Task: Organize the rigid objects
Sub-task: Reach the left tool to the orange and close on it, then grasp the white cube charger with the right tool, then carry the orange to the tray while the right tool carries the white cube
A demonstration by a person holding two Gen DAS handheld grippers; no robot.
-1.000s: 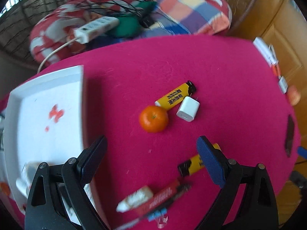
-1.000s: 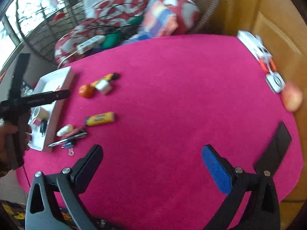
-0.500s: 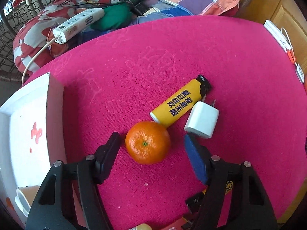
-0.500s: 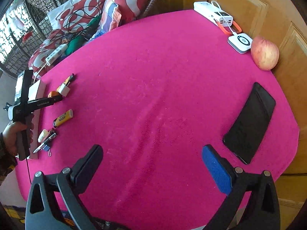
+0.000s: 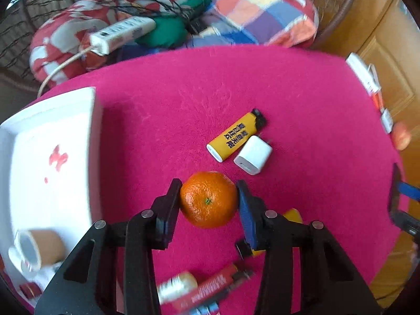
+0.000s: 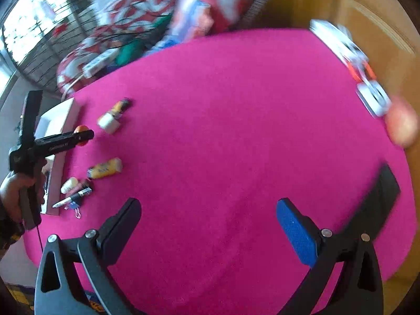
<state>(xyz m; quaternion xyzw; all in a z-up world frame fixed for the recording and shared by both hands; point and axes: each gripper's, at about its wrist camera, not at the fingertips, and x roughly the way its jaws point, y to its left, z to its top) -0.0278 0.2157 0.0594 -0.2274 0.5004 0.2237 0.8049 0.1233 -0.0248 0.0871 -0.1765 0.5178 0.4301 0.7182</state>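
Pointing steeply down, left gripper [image 5: 208, 197] fingers just closed onto the orange [image 5: 208, 200]; right gripper [image 6: 208, 219] fingers spread, empty.

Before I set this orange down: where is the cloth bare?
Bare: the wide pink tablecloth between the white charger cube and black phone. Crowded: beside the white tray, around the yellow lighter and pens.

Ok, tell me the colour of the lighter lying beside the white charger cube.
Yellow with a black cap and black lettering; the lighter shows best in the left wrist view.
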